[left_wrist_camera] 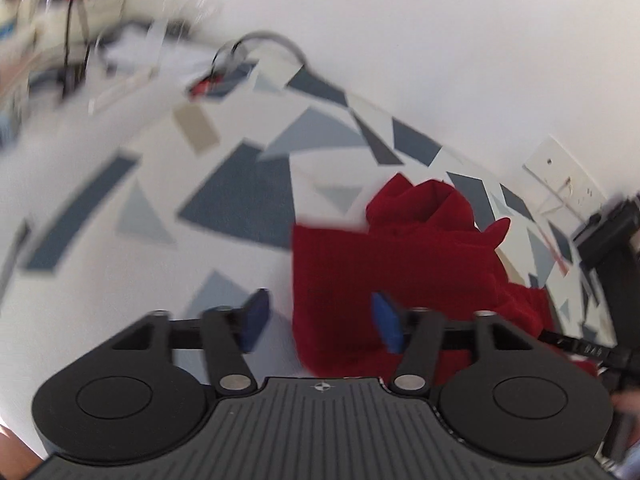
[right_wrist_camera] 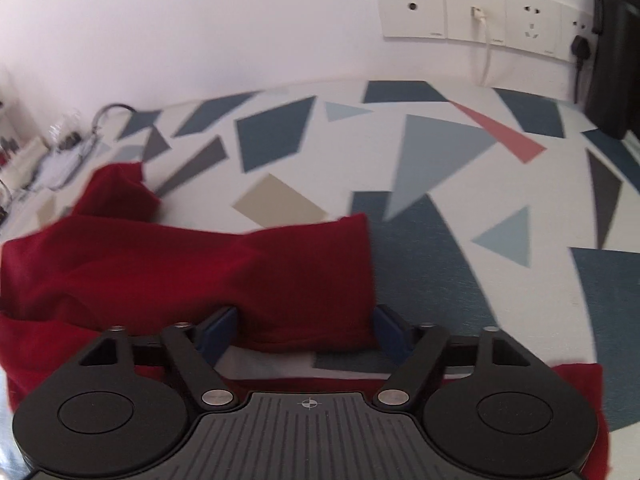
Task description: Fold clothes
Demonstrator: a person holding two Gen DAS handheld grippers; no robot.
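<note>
both our grippers, left gripper and right gripper, hang with fingers spread and gripping nothing over the red garment bunched on the patterned table, so we risk pinching one layer only and dragging the heap crooked.

A dark red garment lies rumpled on the white, blue-patterned counter, one broad folded panel spread flat. At its far end the cloth bunches into a raised heap, possibly a hood or sleeve.
</note>
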